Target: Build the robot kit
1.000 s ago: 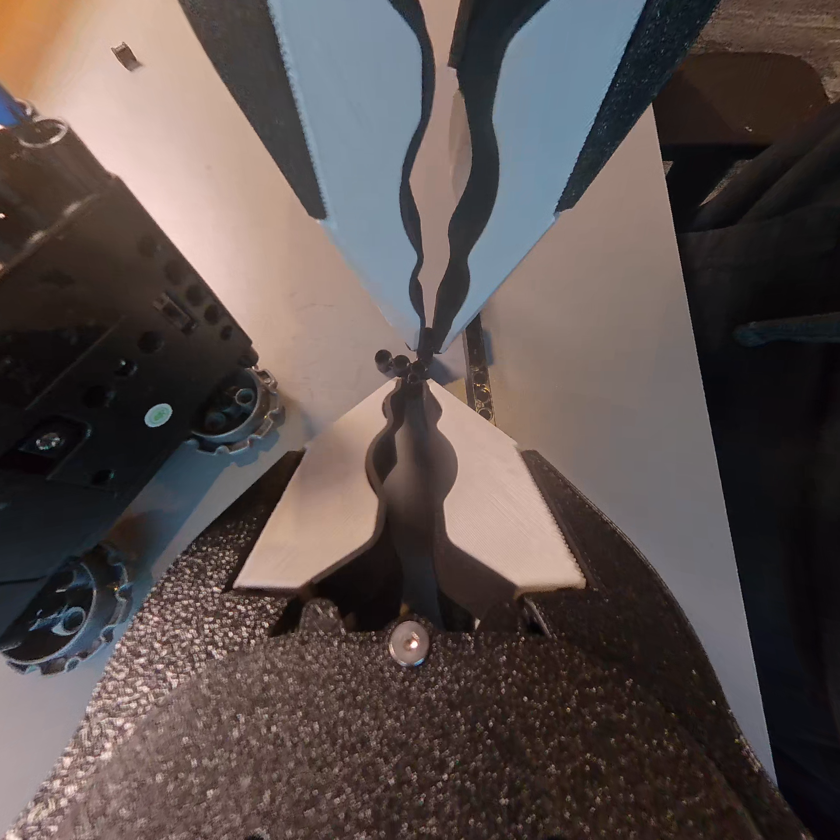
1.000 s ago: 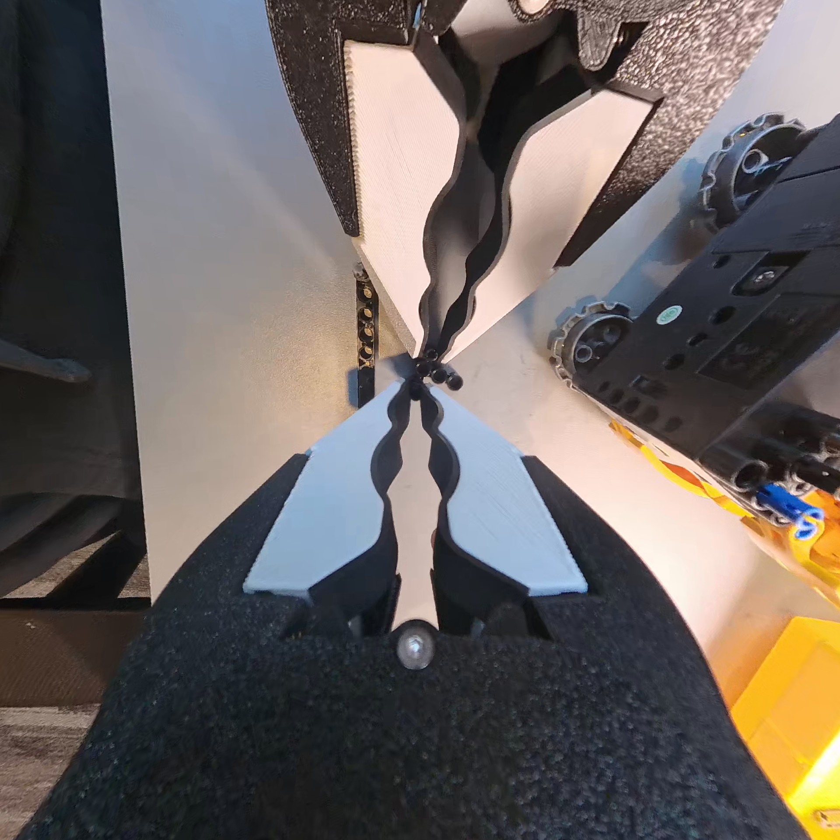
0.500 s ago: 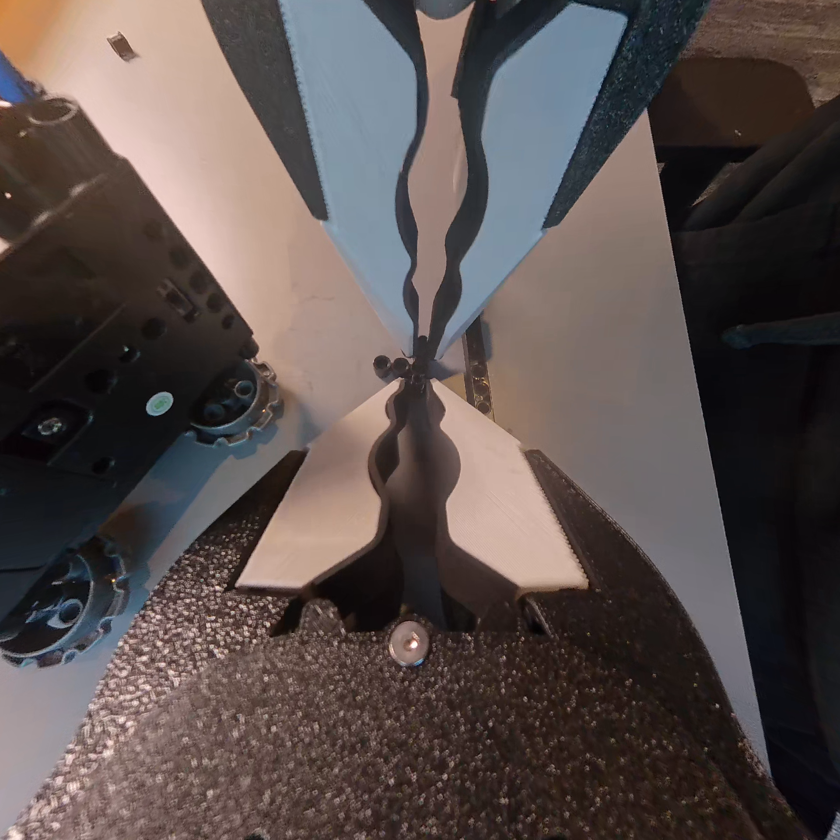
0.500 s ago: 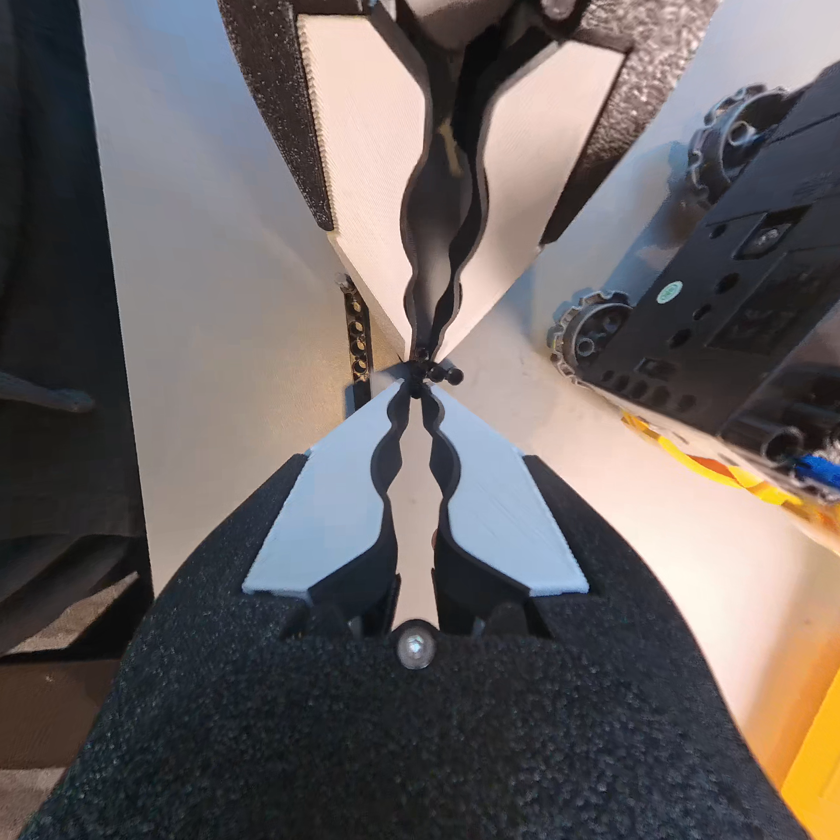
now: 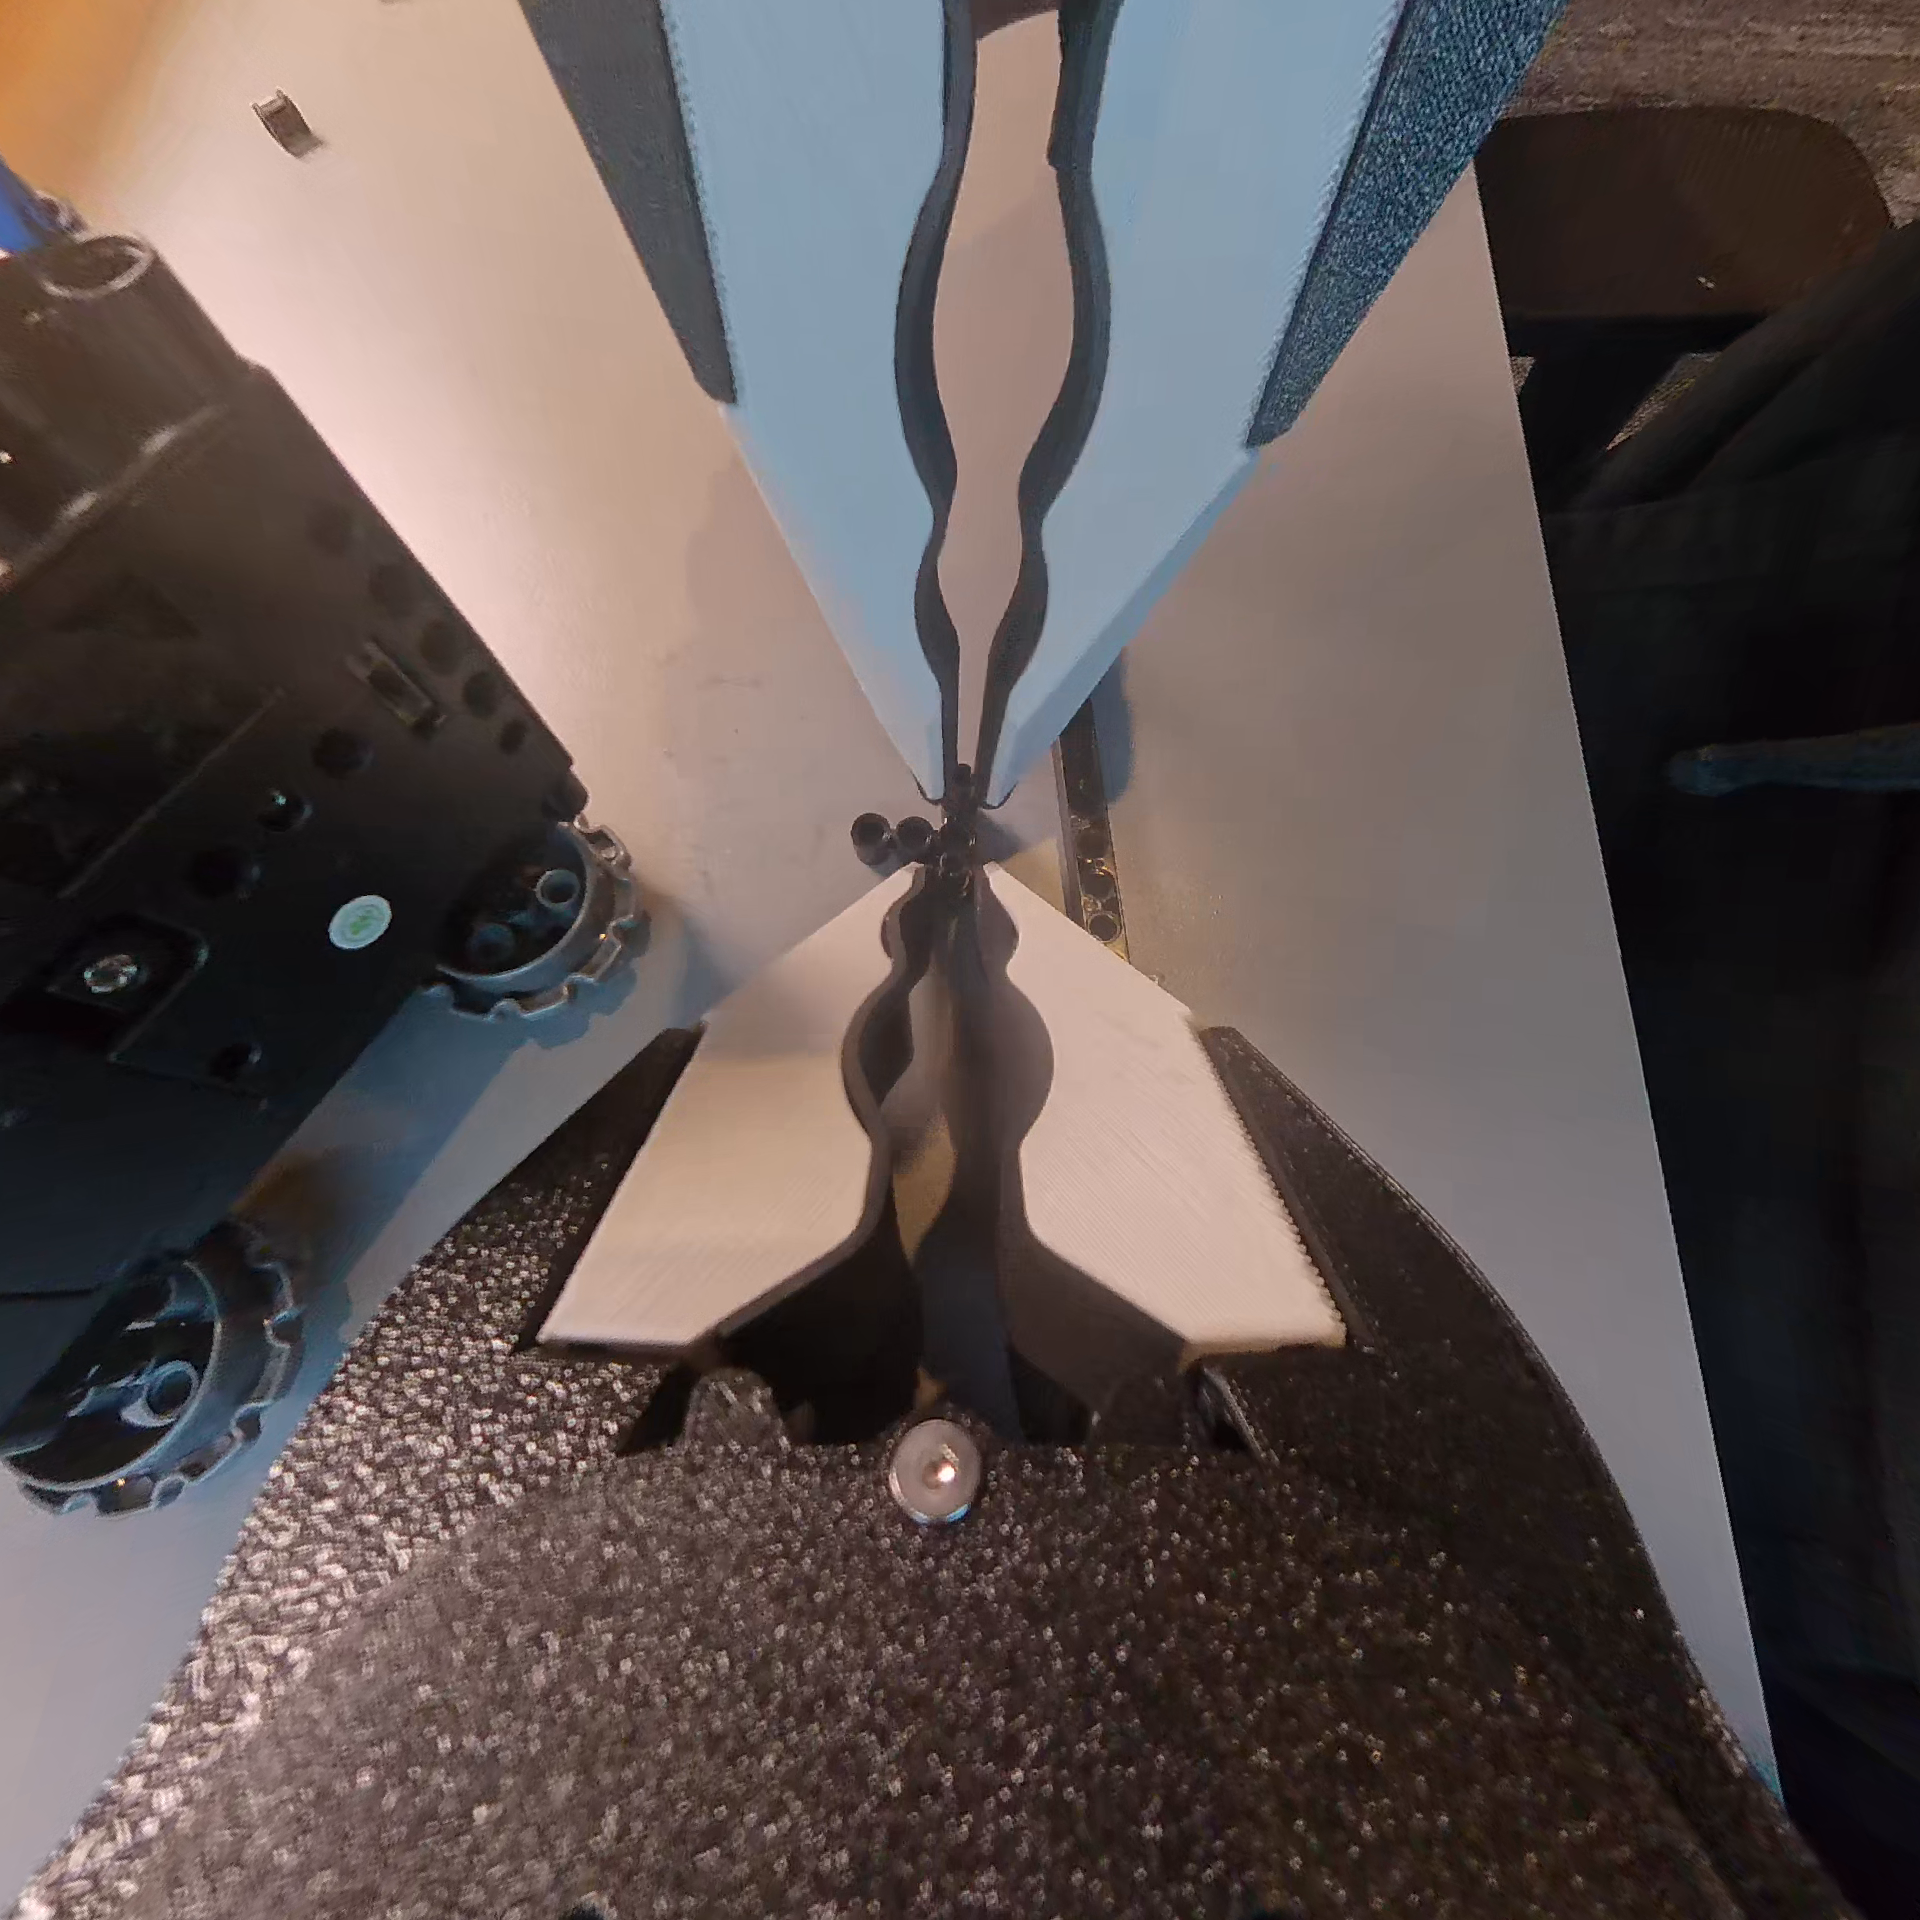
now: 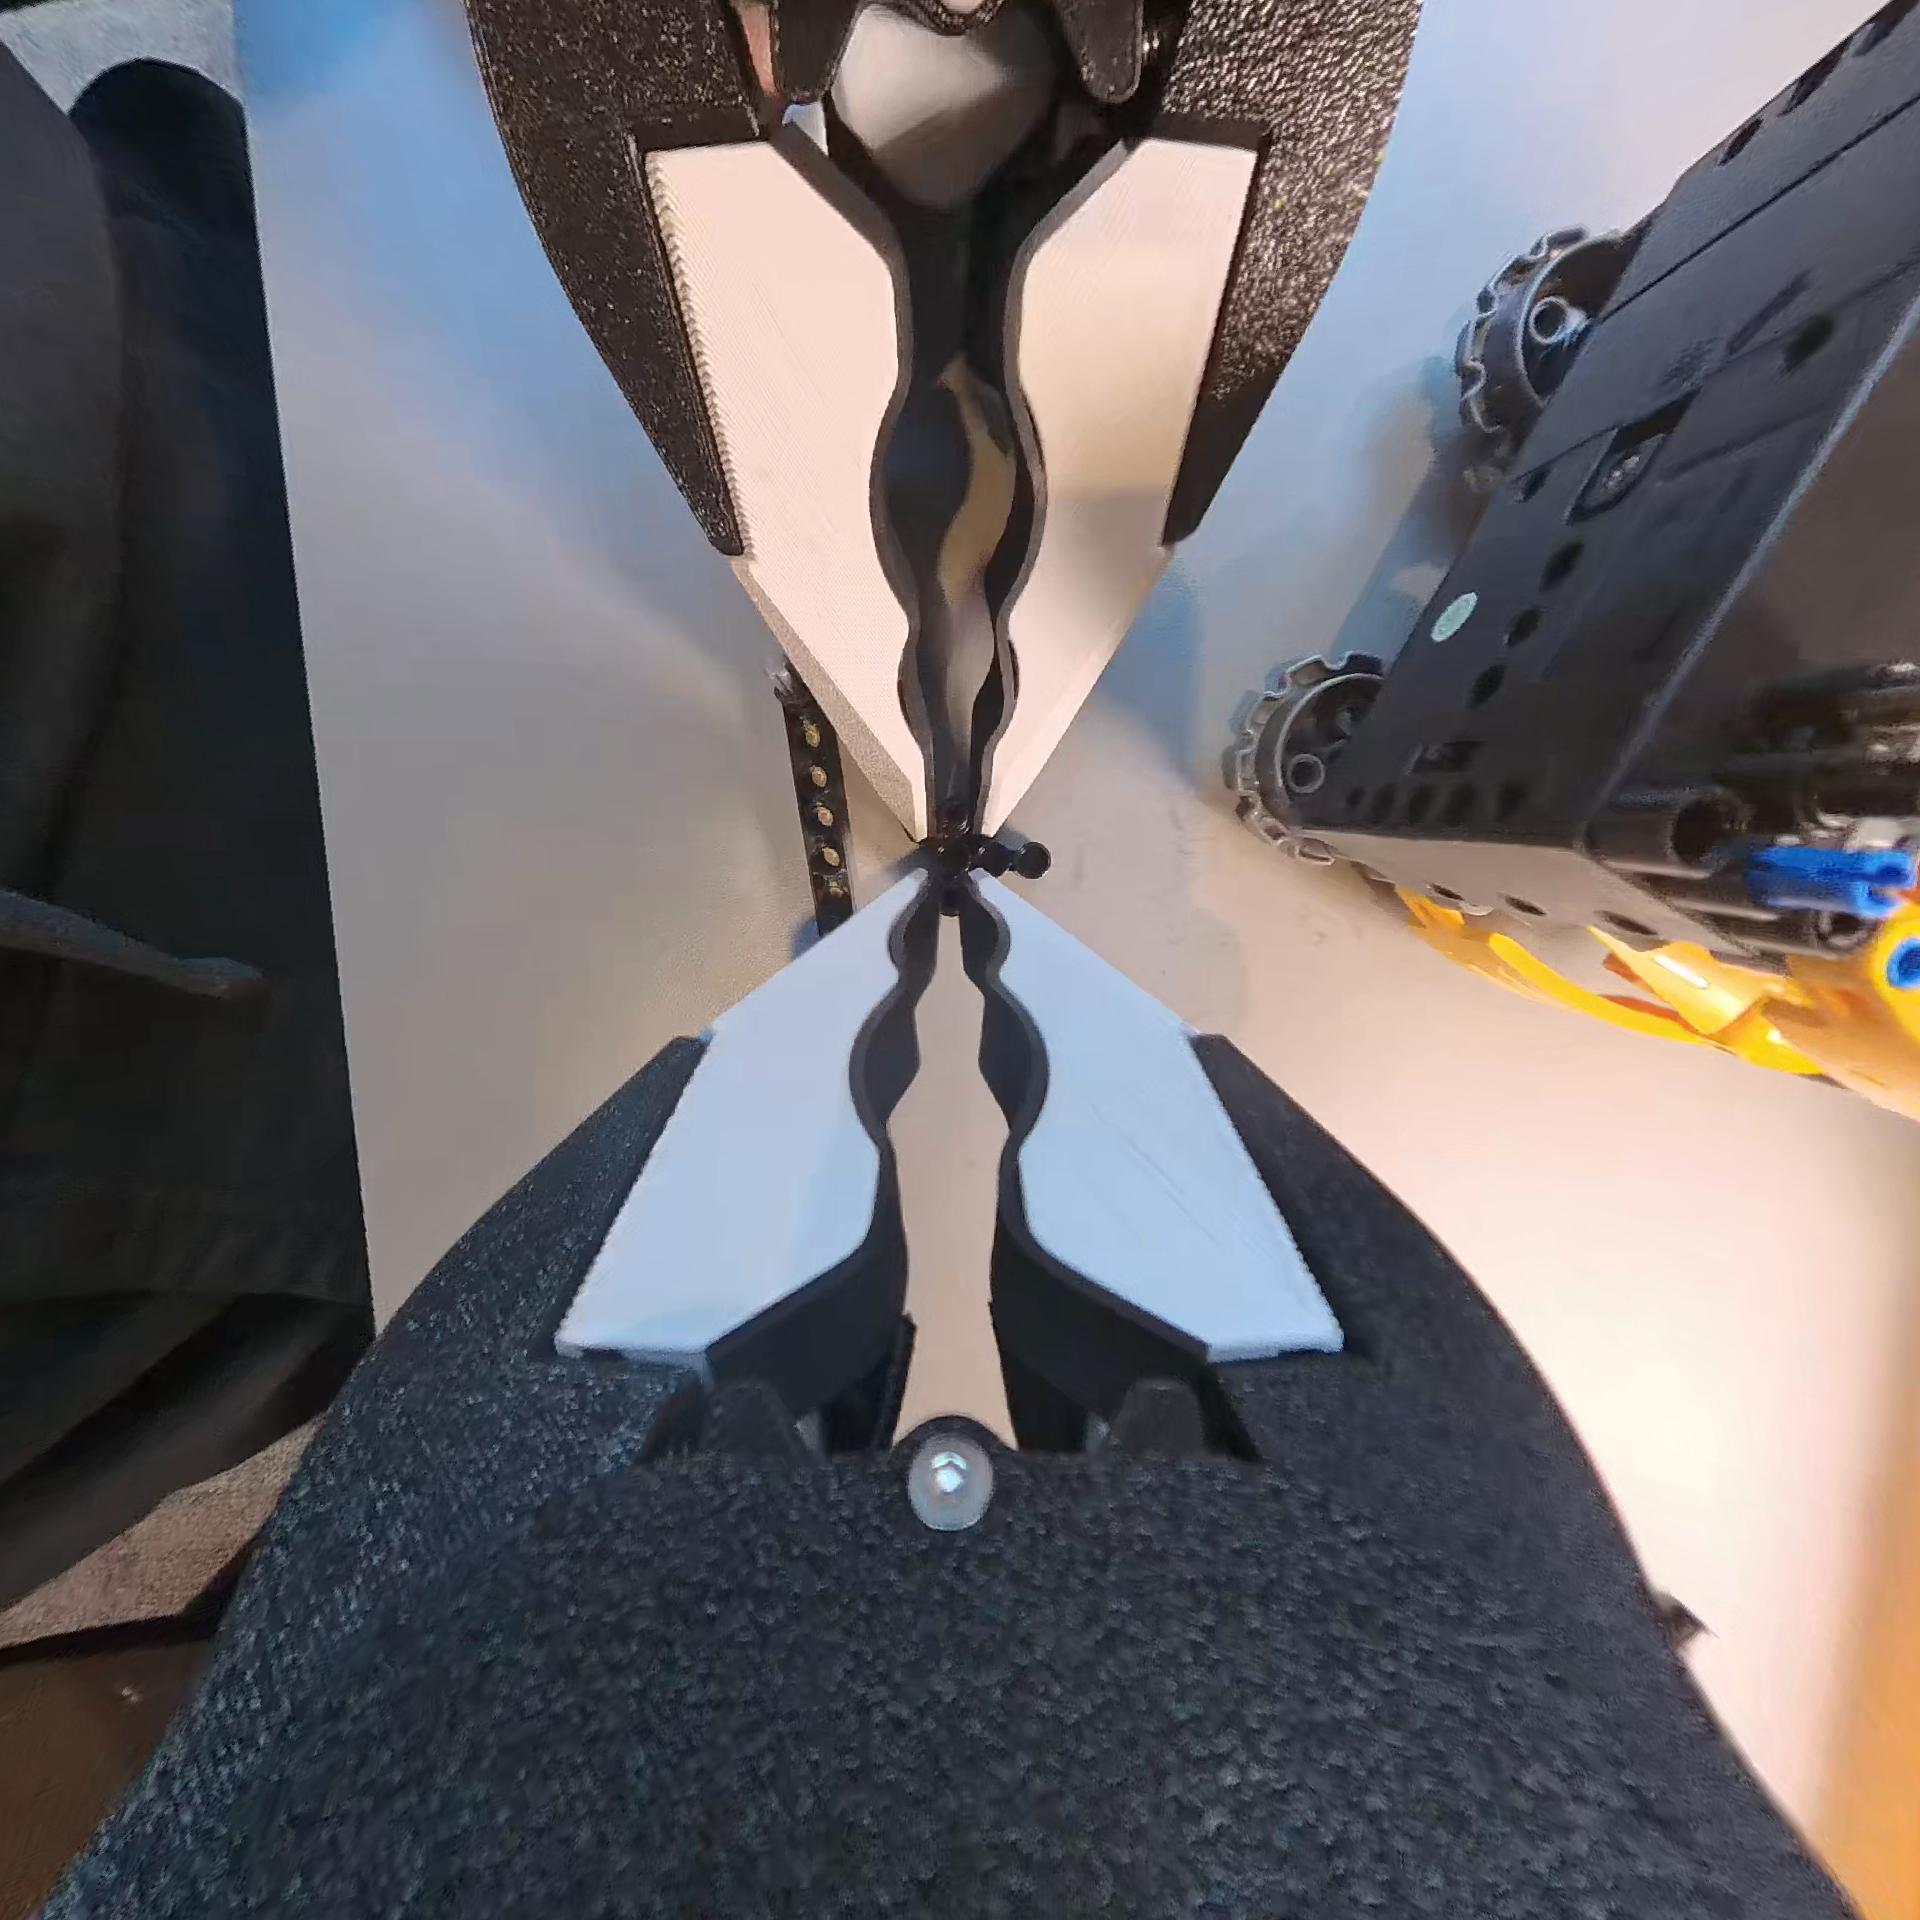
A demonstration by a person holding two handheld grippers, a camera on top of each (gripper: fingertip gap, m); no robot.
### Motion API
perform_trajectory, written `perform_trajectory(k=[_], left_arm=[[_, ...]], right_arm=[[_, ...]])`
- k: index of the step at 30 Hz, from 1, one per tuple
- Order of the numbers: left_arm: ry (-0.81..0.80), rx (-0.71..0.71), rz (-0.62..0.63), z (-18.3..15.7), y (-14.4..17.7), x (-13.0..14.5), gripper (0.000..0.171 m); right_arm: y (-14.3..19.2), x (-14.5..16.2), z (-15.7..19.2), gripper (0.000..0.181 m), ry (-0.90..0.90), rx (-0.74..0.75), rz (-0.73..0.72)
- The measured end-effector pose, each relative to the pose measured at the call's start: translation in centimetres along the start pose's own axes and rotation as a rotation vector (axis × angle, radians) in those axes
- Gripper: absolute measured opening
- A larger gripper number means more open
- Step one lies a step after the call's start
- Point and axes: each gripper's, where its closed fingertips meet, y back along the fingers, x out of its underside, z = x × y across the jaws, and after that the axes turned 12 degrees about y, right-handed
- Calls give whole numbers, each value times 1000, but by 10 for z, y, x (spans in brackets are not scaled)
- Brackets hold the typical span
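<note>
Pinching tip to tip: left gripper and right gripper both clamp one small black connector piece above the white table; black wheeled block sits apart.

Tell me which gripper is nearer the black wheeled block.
Neither clearly. Left gripper and right gripper meet tip to tip over the table, both pinching a small black connector; the black wheeled block lies equally off to one side.
</note>
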Motion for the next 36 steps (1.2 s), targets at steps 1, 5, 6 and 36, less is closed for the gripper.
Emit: perform_trajectory(k=[1, 5, 6, 36], left_arm=[[1, 0, 0, 0, 0, 0, 5], [4, 3, 1, 0, 0, 0, 5], [3, 3, 1, 0, 0, 0, 5], [37, 153, -180, -34, 51, -10, 29]], right_arm=[[0, 0, 0, 3, 9, -2, 9], [-2, 2, 2, 2, 43, -14, 30], [-2, 2, 2, 2, 45, -17, 35], [36, -9, 5, 17, -34, 160, -338]])
